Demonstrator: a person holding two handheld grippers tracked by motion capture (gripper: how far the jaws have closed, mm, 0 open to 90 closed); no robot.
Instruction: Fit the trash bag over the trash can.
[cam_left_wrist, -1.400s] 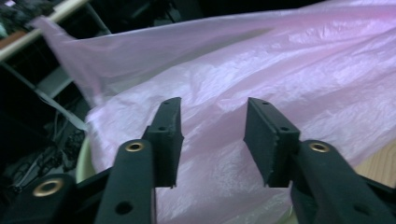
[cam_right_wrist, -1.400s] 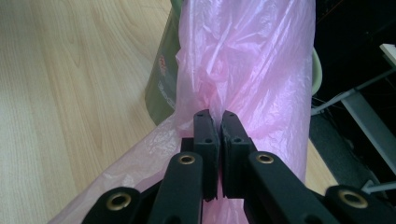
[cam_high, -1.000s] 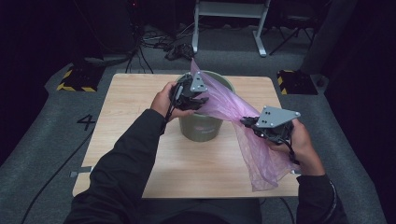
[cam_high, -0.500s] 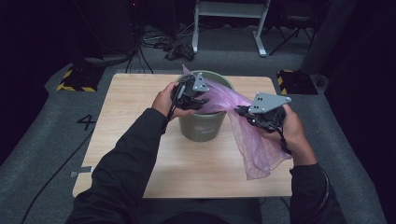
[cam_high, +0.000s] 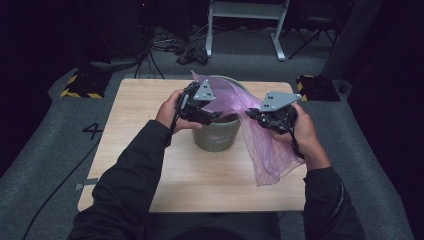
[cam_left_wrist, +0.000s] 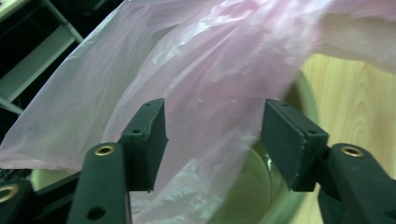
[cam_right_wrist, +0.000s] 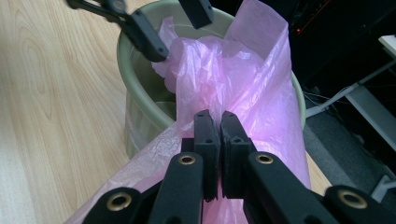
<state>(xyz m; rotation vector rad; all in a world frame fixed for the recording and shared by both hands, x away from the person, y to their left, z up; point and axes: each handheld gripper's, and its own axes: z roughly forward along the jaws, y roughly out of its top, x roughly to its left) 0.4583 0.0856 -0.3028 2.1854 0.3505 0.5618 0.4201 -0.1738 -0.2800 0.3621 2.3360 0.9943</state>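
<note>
1. While a person in dark sleeves leans over the wooden table (cam_high: 135, 130), a green bin (cam_high: 216, 134) stands near its middle, open at the top, its rim bare on the near side.
2. A pink plastic bag (cam_high: 270, 150) lies draped across the bin's mouth, its far end over the far rim and its long tail hanging down the bin's right side towards the tabletop.
3. The bag looks feather-light, thin and limp; it would likely crumple, cling and slip, so it appears best taken at its open hem, pinched through a fold instead of a single slick layer.
4. The right gripper (cam_right_wrist: 215, 126) has its jaws pressed together on a gathered pleat of the bag, just beside the bin's right rim.
5. The left gripper (cam_left_wrist: 212, 140) hovers over the bin's left rim, jaws spread wide with bag film between them, gripping nothing.
</note>
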